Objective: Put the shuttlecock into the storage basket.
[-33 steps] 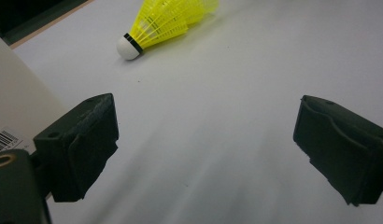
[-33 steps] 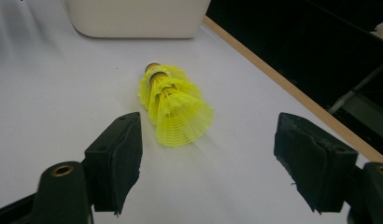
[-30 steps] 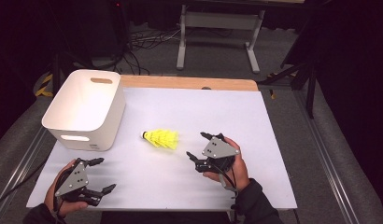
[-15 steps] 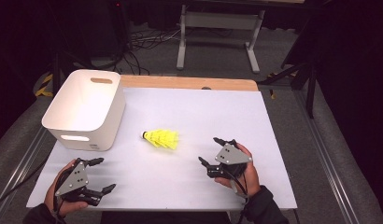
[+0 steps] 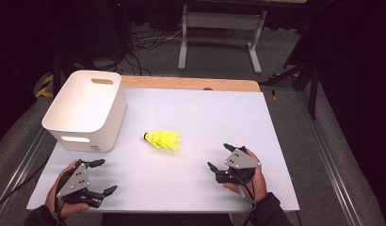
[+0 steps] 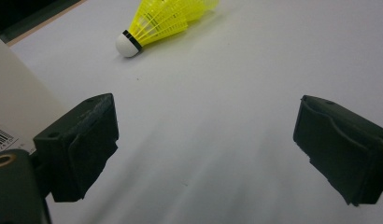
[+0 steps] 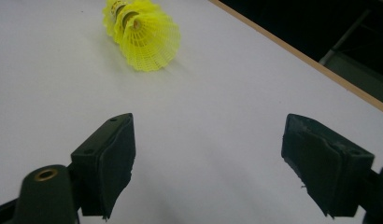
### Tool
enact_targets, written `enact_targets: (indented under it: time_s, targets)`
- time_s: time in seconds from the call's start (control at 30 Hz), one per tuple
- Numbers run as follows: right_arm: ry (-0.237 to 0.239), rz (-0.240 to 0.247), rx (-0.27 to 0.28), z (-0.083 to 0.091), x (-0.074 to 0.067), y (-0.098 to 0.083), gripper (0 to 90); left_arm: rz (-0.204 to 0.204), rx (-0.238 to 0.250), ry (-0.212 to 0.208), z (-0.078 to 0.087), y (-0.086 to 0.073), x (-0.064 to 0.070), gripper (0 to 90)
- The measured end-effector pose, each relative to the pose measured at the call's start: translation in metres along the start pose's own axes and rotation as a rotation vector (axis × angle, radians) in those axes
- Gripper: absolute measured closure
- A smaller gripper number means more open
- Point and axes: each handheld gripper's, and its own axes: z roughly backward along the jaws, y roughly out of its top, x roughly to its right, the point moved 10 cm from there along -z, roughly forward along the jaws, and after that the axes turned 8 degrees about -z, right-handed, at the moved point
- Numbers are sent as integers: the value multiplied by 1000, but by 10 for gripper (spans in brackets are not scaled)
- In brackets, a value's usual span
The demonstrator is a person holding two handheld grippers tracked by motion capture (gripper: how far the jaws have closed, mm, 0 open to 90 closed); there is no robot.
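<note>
A stack of yellow shuttlecocks (image 5: 163, 140) with a white cork tip lies on its side in the middle of the white table (image 5: 205, 108). In the left gripper view the shuttlecocks (image 6: 166, 21) lie ahead, cork end toward the bin. The right gripper view looks into the skirt of the shuttlecocks (image 7: 143, 35). My left gripper (image 5: 108, 175) rests open near the front left corner, its jaws (image 6: 206, 126) wide over bare table. My right gripper (image 5: 218, 156) sits at the front right, apart from the shuttlecocks; its jaws (image 7: 208, 140) have just been opening, with nothing between them.
A white plastic bin (image 5: 106, 127) with handle slots stands at the table's left, and its wall (image 6: 12, 107) is close beside my left gripper. A wooden strip (image 5: 191, 84) borders the far edge. Dark floor, cables and a metal stand lie beyond.
My right gripper has moved right and toward the near edge, away from the shuttlecocks. The left gripper and the shuttlecocks have stayed put.
</note>
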Motion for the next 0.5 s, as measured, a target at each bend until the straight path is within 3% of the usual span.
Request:
enact_targets:
  time_s: [0.5]
  targets:
    - [6, -18, -15, 2, 3, -18, 133, -5, 0, 5, 0, 0, -1, 72]
